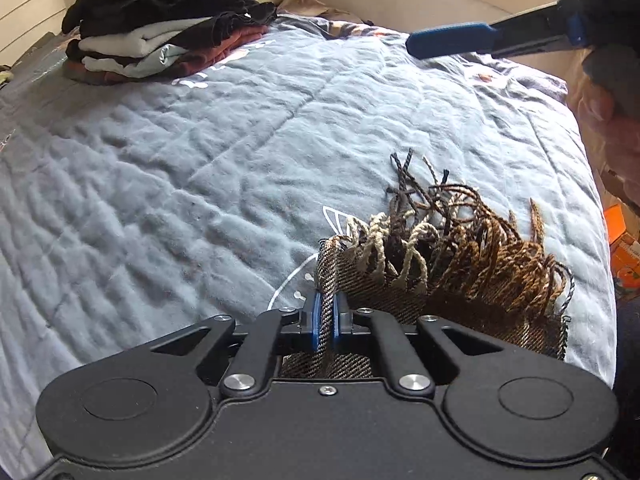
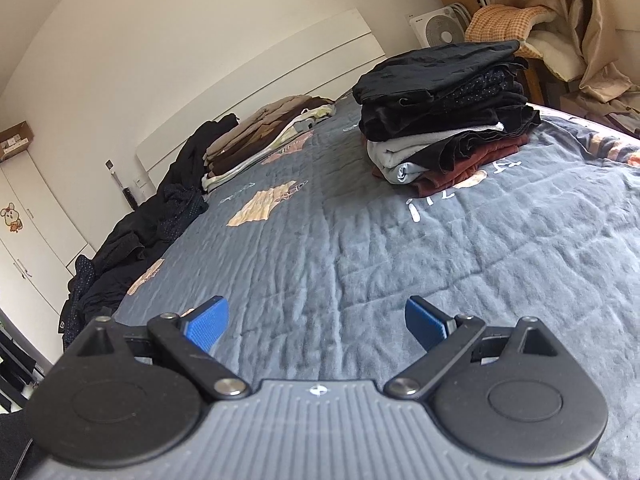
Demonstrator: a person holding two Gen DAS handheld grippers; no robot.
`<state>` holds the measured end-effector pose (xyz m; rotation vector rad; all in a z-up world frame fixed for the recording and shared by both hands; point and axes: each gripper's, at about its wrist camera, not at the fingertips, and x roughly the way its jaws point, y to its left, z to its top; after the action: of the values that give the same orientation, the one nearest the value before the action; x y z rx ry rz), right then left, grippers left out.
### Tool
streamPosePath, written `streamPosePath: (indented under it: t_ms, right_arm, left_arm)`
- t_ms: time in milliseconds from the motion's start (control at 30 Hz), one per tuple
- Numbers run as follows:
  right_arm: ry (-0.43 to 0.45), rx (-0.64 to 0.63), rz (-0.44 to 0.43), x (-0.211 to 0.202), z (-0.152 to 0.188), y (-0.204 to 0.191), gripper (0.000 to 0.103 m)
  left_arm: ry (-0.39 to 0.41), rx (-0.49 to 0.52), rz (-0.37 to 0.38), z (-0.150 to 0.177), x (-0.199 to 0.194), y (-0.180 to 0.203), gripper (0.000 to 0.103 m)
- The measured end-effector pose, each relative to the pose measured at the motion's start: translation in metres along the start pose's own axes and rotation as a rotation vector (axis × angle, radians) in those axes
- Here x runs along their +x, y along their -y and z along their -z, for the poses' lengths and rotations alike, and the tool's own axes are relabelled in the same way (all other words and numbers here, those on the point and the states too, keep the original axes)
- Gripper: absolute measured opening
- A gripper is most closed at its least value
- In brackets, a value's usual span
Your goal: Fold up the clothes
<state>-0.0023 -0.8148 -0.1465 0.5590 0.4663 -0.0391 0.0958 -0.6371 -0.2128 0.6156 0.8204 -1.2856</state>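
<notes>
Two grippers: left gripper [image 1: 325,316] pinches the fringed scarf [image 1: 460,280] corner, near right on the bed [image 1: 160,180]; right gripper [image 2: 316,320] hangs spread, empty. Best pinch the opposite corner before lifting.

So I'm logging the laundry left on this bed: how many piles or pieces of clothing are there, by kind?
Neatly folded stacks: 2, the dark stack and the brown and beige stack
Unfolded dark heaps: 1, the black heap at the bed's edge
Fringed scarves: 1, the brown scarf, shut in the left gripper
Total: 4
</notes>
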Motion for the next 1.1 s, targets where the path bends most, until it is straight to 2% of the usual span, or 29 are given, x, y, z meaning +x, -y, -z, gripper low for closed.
streamPosePath:
  t_ms: [67, 100, 133, 167, 200, 367, 567, 667, 733, 767, 800, 833, 900, 1100]
  right_arm:
    - [0.007, 0.017, 0.000, -0.003, -0.001, 0.005, 0.095]
    - [0.009, 0.023, -0.001, -0.004, -0.002, 0.006, 0.095]
    - [0.010, 0.027, -0.001, -0.005, -0.002, 0.008, 0.095]
    - [0.012, 0.027, -0.002, -0.007, -0.003, 0.009, 0.095]
    - [0.013, 0.028, -0.002, -0.009, -0.003, 0.010, 0.095]
    - [0.038, 0.049, 0.005, -0.021, -0.007, 0.020, 0.095]
    - [0.044, 0.092, 0.019, -0.025, -0.008, 0.035, 0.095]
    - [0.043, 0.108, 0.017, -0.024, -0.008, 0.041, 0.095]
    - [0.044, 0.114, 0.013, -0.023, -0.008, 0.043, 0.095]
    - [0.044, 0.116, 0.013, -0.022, -0.008, 0.044, 0.095]
    - [0.043, 0.116, 0.013, -0.022, -0.007, 0.044, 0.095]
    - [0.041, 0.117, 0.014, -0.021, -0.007, 0.045, 0.095]
    - [0.039, 0.121, 0.015, -0.020, -0.007, 0.046, 0.095]
    - [0.045, 0.130, 0.014, -0.021, -0.007, 0.047, 0.095]
  left_arm:
    - [-0.026, 0.018, 0.000, -0.002, 0.001, 0.001, 0.009]
    - [-0.047, 0.041, -0.009, -0.002, 0.002, 0.004, 0.018]
    - [-0.064, 0.074, -0.020, -0.002, 0.003, 0.007, 0.038]
    - [-0.081, 0.107, -0.031, -0.003, 0.004, 0.011, 0.051]
    - [-0.087, 0.129, -0.033, -0.003, 0.004, 0.013, 0.068]
    - [-0.062, 0.145, 0.007, -0.013, 0.000, 0.014, 0.070]
    - [-0.169, 0.147, 0.097, -0.022, 0.029, 0.010, 0.070]
    - [-0.217, 0.117, 0.157, -0.023, 0.042, 0.004, 0.072]
    - [-0.217, 0.118, 0.170, -0.022, 0.043, 0.004, 0.068]
    - [-0.206, 0.140, 0.169, -0.020, 0.039, 0.009, 0.061]
    - [-0.195, 0.162, 0.168, -0.019, 0.035, 0.014, 0.038]
    - [-0.183, 0.184, 0.167, -0.017, 0.031, 0.019, 0.019]
    - [-0.162, 0.226, 0.165, -0.012, 0.023, 0.028, 0.009]
    - [-0.059, 0.283, 0.154, 0.003, -0.015, 0.053, 0.007]
